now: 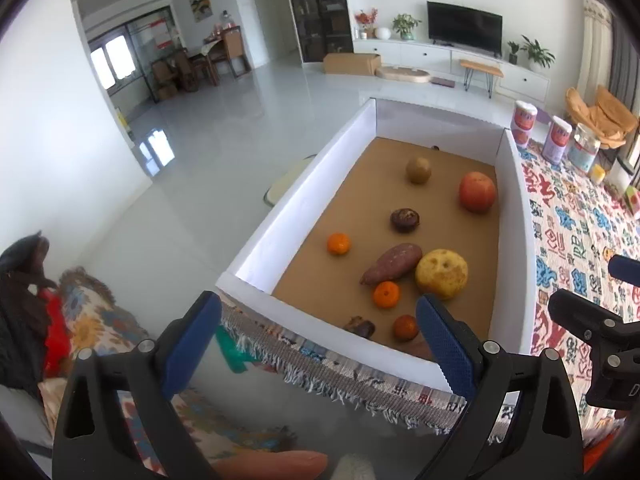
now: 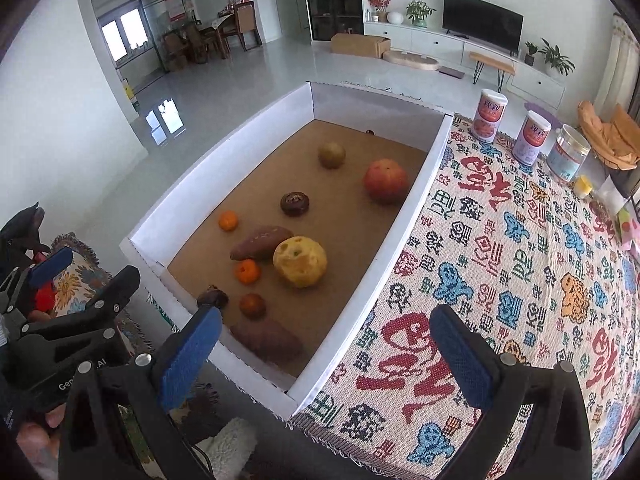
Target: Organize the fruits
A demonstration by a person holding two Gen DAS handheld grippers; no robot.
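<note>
Both grippers gape wide, empty: left gripper (image 1: 316, 344) over fringed cloth edge, right gripper (image 2: 328, 356) over woven patterned tablecloth (image 2: 520, 280). Blue ribbed pads. White-walled box (image 2: 404, 236), brown floor, holds red apple (image 2: 385, 181), pitted yellow fruit (image 2: 300, 262), sweet potato (image 2: 260, 243), tangerines (image 2: 247, 271). Cans (image 2: 489, 115) beyond.

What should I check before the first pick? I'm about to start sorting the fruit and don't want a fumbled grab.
1. Left hand-held gripper open and empty: ok.
2. Right hand-held gripper open and empty: ok.
3. Fruit all inside the white box: ok.
4. Near tangerine clear to grasp: not ok; it sits close beside the sweet potato and the yellow pomelo.
5. Red apple standing apart from the rest: ok.
6. A place to sort the fruit into: cannot tell.
</note>
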